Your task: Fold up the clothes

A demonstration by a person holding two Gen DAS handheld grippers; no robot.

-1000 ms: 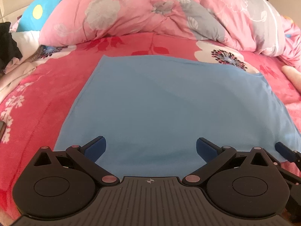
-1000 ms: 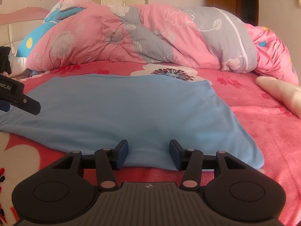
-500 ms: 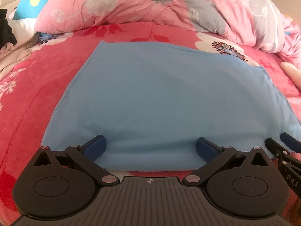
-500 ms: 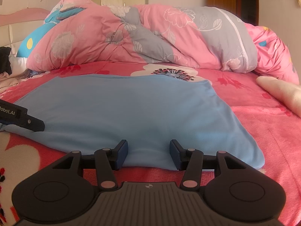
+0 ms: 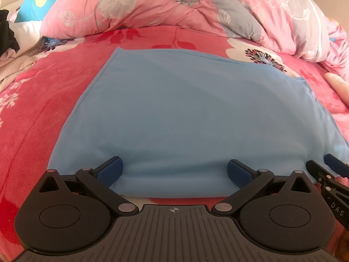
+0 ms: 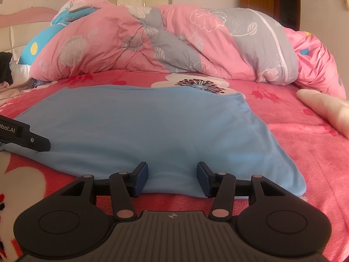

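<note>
Both claws sit at the near hem of the blue cloth, each spread wide and holding nothing: the left claw with its fingers far apart over the hem, the right claw with a narrower gap, nearer the cloth's right corner. I judge they are lined up side by side along the same edge so that it could be lifted evenly, though neither has bitten yet.

That cloth lies flat and smooth on the red flowered blanket, a rough rectangle with a soft rolled near edge (it looks doubled there, so it may already be folded once, or simply laid out; I cannot tell which). Its far edge runs straight, its side edges slope outward toward me.

Beyond the far edge there is a band of bare blanket before the heaped pink and grey quilt. On the left, a pile of other clothes lies well apart. Something pale rests on the right, clear of the cloth.
</note>
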